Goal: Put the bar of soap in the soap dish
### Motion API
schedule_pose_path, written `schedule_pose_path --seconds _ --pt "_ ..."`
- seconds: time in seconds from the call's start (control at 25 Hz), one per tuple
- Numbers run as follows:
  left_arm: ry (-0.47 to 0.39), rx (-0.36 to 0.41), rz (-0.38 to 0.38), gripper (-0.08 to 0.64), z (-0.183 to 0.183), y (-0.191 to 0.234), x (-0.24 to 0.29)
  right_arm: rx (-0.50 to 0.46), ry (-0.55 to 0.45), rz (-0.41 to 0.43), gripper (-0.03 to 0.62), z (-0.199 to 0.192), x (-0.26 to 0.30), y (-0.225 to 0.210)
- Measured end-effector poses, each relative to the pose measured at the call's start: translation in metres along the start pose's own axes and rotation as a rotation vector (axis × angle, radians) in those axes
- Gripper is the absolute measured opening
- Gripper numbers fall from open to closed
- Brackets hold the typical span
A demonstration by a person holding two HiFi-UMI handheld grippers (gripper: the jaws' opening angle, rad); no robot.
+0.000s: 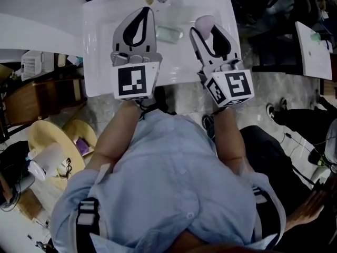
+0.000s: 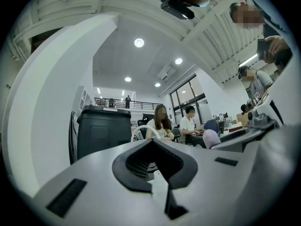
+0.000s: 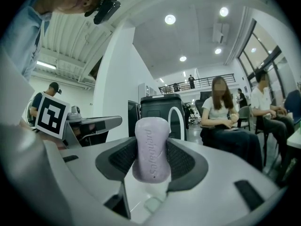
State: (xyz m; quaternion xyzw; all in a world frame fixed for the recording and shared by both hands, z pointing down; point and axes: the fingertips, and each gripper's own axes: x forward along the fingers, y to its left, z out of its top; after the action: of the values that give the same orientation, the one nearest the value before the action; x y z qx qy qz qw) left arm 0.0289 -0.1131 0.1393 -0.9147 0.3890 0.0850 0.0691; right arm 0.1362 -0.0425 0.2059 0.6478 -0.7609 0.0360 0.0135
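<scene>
My right gripper (image 1: pixel 208 29) is shut on a lilac bar of soap (image 1: pixel 204 20), which stands upright between its pads (image 3: pixel 181 161) over the right side of the white sink (image 1: pixel 100 46). In the right gripper view the soap (image 3: pixel 151 149) fills the gap of that gripper (image 3: pixel 152 166). A pale green translucent soap dish (image 1: pixel 169 34) lies on the sink between the two grippers, and the soap dish (image 3: pixel 153 203) shows faintly below the jaws. My left gripper (image 1: pixel 143 12) hovers left of the dish, shut on nothing. The left gripper (image 2: pixel 153 161) sees the soap (image 2: pixel 210 138) off to its right.
Small fittings (image 1: pixel 156 0) sit at the sink's far edge. Yellow round stools (image 1: pixel 47 136) with clutter stand at the lower left. A white table (image 1: pixel 313 49) is at the right over a dark floor. Seated people and a black bin (image 2: pixel 103 131) show in the background.
</scene>
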Motion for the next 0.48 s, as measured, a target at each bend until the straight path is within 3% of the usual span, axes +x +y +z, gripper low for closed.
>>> schedule_pose_path --seconds 0.48 --pt "-0.013 -0.017 -0.008 0.009 -0.002 0.028 0.023 -0.009 0.001 0.010 0.206 0.008 0.036 0.004"
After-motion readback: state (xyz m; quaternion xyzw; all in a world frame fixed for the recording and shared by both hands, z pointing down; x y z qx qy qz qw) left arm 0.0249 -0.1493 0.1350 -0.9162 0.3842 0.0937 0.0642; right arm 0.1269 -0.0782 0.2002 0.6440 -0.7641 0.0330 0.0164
